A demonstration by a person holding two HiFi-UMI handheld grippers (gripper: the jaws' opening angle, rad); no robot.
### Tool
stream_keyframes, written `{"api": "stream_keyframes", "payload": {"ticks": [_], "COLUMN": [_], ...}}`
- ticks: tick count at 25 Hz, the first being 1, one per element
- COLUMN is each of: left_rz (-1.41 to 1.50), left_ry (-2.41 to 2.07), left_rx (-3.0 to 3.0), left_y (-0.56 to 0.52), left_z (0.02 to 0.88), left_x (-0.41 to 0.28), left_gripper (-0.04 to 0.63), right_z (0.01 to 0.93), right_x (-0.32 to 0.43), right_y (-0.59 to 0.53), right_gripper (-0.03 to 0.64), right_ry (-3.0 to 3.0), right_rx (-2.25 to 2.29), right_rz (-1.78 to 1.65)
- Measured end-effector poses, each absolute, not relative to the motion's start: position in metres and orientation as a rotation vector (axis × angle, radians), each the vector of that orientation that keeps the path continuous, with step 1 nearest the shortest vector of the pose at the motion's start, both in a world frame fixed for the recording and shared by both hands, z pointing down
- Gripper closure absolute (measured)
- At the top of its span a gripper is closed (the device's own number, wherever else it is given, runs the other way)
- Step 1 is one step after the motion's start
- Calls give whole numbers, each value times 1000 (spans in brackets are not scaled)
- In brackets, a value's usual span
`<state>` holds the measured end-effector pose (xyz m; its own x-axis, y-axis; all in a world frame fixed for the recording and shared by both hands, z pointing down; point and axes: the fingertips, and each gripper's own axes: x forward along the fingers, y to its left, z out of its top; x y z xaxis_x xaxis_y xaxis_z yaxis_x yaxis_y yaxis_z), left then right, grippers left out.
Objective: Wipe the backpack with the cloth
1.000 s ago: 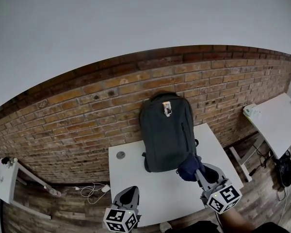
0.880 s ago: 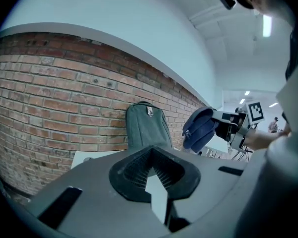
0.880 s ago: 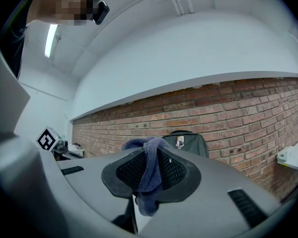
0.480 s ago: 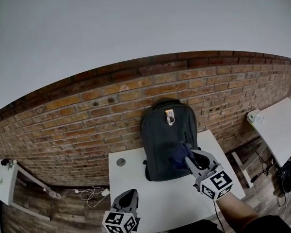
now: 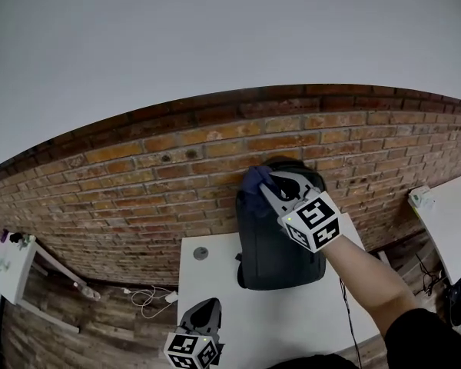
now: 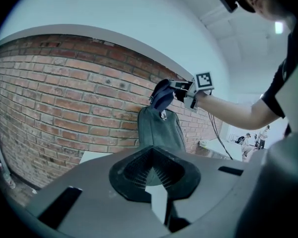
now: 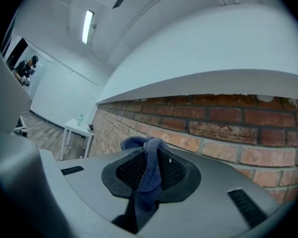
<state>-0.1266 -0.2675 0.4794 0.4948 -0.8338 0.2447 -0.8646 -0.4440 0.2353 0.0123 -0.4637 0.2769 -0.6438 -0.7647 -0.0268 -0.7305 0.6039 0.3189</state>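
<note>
A dark grey backpack [image 5: 276, 244] stands upright on the white table [image 5: 215, 298], leaning against the brick wall; it also shows in the left gripper view [image 6: 159, 130]. My right gripper [image 5: 267, 184] is raised at the backpack's top, shut on a dark blue cloth [image 5: 255, 180], which bunches between its jaws in the right gripper view [image 7: 150, 165]. The left gripper view shows that cloth [image 6: 161, 94] against the top of the bag. My left gripper [image 5: 202, 314] stays low near the table's front edge, jaws together with nothing between them.
The brick wall [image 5: 138, 183] runs behind the table. A small round grommet [image 5: 200, 253] sits in the tabletop left of the bag. Another white table [image 5: 446, 214] stands at the right, a white shelf [image 5: 8, 267] at the left, cables [image 5: 150, 297] on the floor.
My right gripper has carried the cloth up the backpack's front, from its lower right corner to its top. The left gripper has stayed put.
</note>
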Motion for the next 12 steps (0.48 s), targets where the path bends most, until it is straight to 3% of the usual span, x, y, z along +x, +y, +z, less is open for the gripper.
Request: {"api": "stream_keyframes", "payload": {"ticks": [12], "left_rz": [89], "left_ry": [-1539], "left_rx": [2318], "left_y": [-281], "left_z": [490], "left_x": [-150], "left_gripper": [600], "right_z": [303], "right_x": [-43], "right_y": [-552], "right_gripper": [563], "right_ry": [-2554], "right_rx": [1165], "right_rz": [-488]}}
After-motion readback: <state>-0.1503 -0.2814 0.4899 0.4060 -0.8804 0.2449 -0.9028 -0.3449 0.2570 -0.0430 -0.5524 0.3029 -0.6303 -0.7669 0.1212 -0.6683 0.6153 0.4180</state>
